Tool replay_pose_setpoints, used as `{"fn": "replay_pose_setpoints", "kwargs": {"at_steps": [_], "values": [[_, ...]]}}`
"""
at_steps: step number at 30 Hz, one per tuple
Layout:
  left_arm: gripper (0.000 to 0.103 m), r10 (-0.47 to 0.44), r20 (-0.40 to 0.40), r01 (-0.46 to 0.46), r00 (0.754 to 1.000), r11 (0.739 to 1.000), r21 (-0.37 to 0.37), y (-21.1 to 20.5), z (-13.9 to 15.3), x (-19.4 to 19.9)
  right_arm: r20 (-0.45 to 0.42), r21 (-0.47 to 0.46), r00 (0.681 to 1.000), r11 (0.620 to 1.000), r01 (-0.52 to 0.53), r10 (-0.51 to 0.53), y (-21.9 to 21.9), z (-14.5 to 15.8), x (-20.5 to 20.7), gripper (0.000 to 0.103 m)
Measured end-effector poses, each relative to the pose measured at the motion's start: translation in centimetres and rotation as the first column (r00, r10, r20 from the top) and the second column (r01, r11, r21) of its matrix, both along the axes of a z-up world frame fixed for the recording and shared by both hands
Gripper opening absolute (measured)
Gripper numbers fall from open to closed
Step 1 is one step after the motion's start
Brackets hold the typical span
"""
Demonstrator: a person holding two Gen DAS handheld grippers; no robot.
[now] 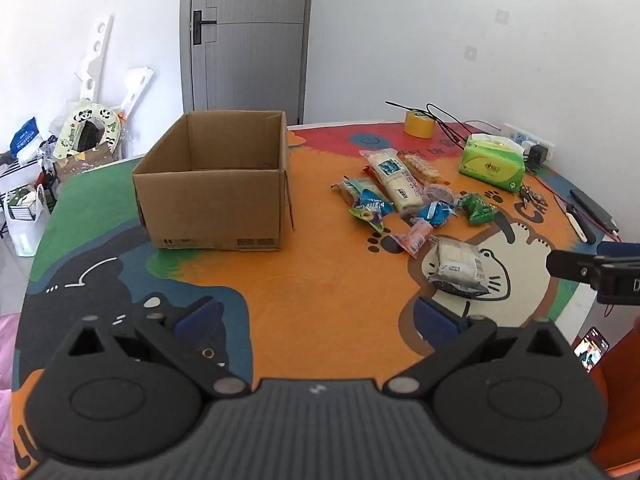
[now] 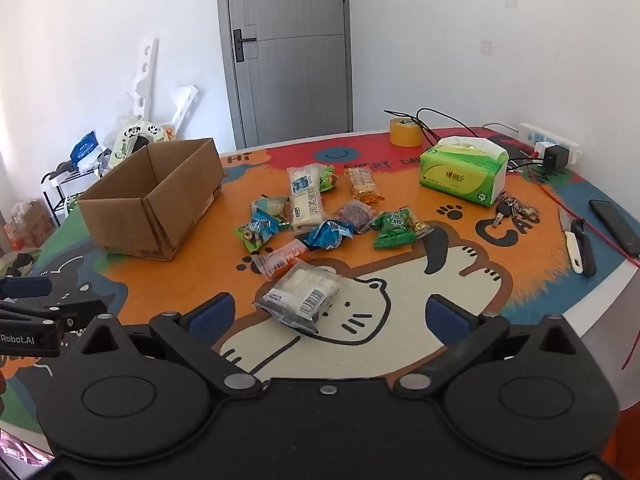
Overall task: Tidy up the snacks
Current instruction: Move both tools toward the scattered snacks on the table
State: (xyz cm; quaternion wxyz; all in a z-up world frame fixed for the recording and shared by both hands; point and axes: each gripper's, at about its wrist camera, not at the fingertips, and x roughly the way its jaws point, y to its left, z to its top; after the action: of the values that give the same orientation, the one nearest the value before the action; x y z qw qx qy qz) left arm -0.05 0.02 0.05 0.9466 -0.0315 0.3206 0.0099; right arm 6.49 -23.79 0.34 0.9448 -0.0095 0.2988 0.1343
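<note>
An open, empty cardboard box stands on the left part of a round table. Right of it lies a loose heap of snack packets: a long white pack, blue packs, a green pack and a pink one. Nearest me lies a clear pack of white biscuits. My left gripper hovers open over bare orange mat in front of the box. My right gripper is open too, low over the table, with the biscuit pack lying just ahead between its blue pads, untouched.
A green tissue box, a yellow tape roll, keys, a knife, a dark phone, cables and a power strip crowd the table's right and back. Clutter stands on the floor left of the table.
</note>
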Motion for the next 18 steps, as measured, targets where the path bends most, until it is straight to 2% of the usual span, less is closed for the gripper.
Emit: {"fn": "replay_pose_setpoints", "kwargs": {"at_steps": [13, 18], "values": [[0.103, 0.009, 0.005, -0.009, 1.0, 1.0, 0.001, 0.0, 0.3, -0.2, 0.007, 0.015, 1.0, 1.0, 0.017, -0.017, -0.6, 0.6, -0.5, 0.103], [0.103, 0.011, 0.022, -0.011, 1.0, 1.0, 0.004, 0.1, 1.3, -0.5, 0.019, 0.024, 1.0, 1.0, 0.02, -0.021, -0.8, 1.0, -0.7, 0.103]]}}
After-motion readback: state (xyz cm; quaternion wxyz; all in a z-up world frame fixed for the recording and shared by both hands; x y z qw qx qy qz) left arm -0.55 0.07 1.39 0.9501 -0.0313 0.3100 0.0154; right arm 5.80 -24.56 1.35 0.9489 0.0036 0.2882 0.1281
